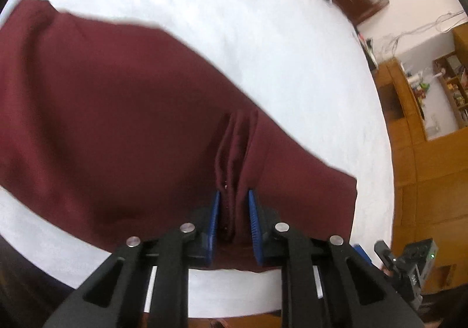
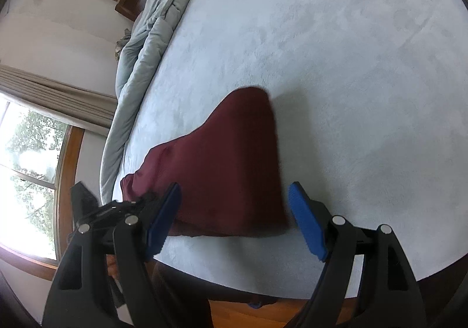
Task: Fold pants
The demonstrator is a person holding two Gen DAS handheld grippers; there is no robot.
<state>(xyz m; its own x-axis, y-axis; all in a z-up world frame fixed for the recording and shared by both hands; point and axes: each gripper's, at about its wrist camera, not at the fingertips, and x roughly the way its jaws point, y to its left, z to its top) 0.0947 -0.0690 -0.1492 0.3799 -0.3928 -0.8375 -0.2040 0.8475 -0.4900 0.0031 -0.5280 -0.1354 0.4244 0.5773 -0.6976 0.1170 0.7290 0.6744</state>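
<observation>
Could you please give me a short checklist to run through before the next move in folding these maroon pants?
1. Left tongs shut on the pants: ok, fabric is bunched between the blue pads.
2. Right tongs gripping: not ok, open, pads either side of the pants' edge.
3. Pants fully on the bed: ok.
4. Fold path free of the grey duvet: ok, it lies at the far edge.
5. How many fabric layers are pinched: cannot tell.

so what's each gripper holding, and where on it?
Left gripper: pinches a bunched fold at the near edge of the maroon pants. Right gripper: open, holding nothing.
</observation>
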